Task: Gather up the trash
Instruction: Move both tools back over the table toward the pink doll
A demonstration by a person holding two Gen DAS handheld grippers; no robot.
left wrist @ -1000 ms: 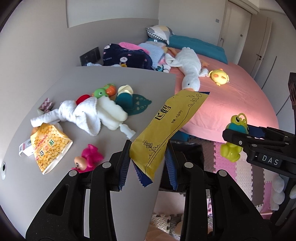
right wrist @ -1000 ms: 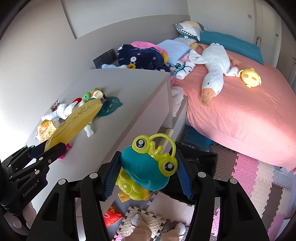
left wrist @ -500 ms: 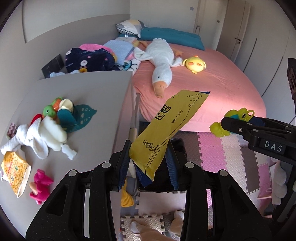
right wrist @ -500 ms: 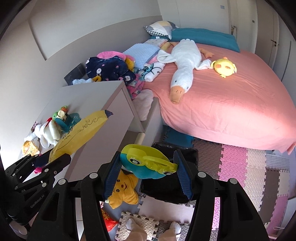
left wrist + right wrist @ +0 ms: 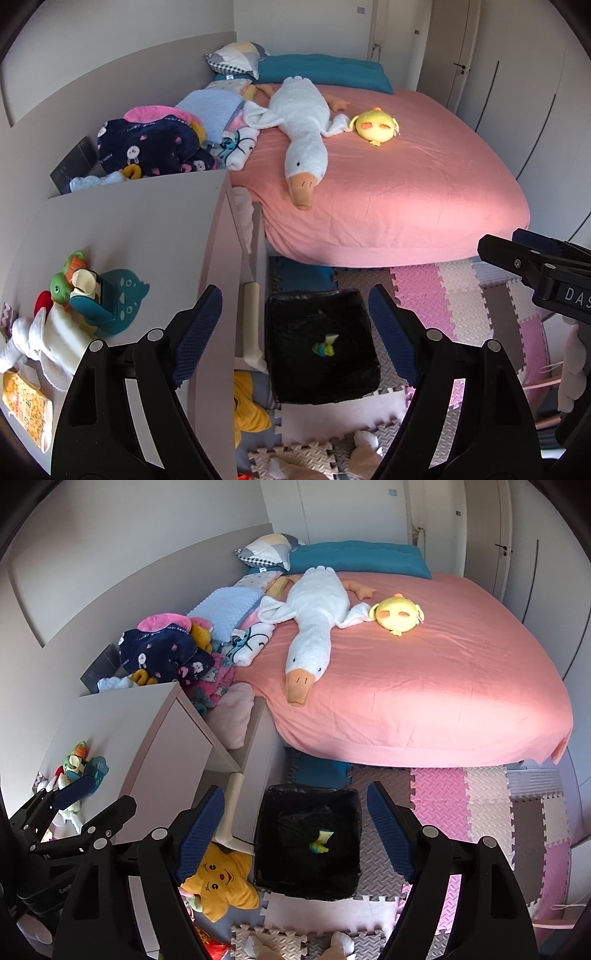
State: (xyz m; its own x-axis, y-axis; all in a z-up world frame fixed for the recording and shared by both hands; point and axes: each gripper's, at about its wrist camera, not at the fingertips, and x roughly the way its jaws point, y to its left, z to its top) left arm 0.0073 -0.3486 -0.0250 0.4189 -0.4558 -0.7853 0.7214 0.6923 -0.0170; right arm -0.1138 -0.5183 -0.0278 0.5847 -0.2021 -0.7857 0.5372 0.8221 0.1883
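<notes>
Two grippers: both hang above the black-lined trash bin point(image 5: 321, 369), jaws spread wide, nothing between them.
Left gripper point(image 5: 295, 332): fully parted, blue pads point(image 5: 197, 330) empty; the bin mouth fills the gap in the left wrist view.
Right gripper point(image 5: 295, 829): likewise wide apart and empty; the bin point(image 5: 308, 871) sits between its pads point(image 5: 199, 827).
Trash: a small yellow-and-green item point(image 5: 325, 347) lies at the bin's bottom, near centre; in the right wrist view it shows at point(image 5: 320, 842).
Bin edges: rim clear of both sets of fingers; at 9 o'clock it stands just beside the white dresser point(image 5: 147, 236) side, at 12 o'clock near the pink bed point(image 5: 388, 192).
Dresser top: a yellow snack packet point(image 5: 26, 406) at its near left edge, with a white plush point(image 5: 44, 339) and small toys point(image 5: 88, 288) beside it at 9 o'clock.
Open room: foam floor mat point(image 5: 480, 812) lies bare from 2 to 4 o'clock of the bin.
Floor at 7 o'clock: a yellow star plush point(image 5: 218, 882) touches the bin's corner.
Bed: goose plush point(image 5: 314, 627) and yellow chick plush point(image 5: 399, 613), well apart from the bin.
</notes>
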